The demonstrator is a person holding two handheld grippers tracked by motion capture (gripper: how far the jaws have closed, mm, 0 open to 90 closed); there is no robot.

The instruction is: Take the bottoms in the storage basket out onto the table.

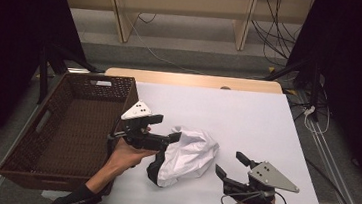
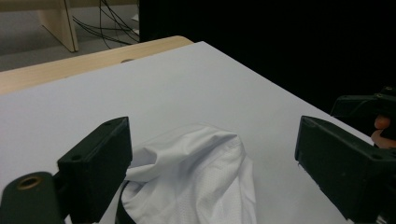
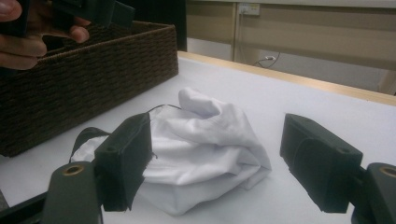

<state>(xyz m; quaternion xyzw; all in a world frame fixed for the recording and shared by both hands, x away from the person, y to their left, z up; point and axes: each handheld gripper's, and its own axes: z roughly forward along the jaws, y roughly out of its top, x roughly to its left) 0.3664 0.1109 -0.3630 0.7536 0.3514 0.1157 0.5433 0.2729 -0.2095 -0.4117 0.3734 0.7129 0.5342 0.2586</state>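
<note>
A crumpled white garment (image 1: 191, 153) with a dark trim lies on the white table top (image 1: 253, 116), near its front middle. My left gripper (image 1: 175, 137) comes in from the left and its jaws reach the garment's upper left edge. In the left gripper view those jaws stand wide apart, open (image 2: 212, 156), with the garment (image 2: 196, 186) lying low between them. My right gripper (image 1: 230, 163) hovers just right of the garment, open. The right gripper view has its jaws (image 3: 219, 158) wide, framing the garment (image 3: 205, 140) without touching it.
A brown wicker basket (image 1: 46, 178) stands at the table's left edge with nothing in it; its wall (image 3: 93, 70) rises behind the garment. A wooden strip (image 1: 191, 79) borders the far edge. Cables lie on the floor beyond.
</note>
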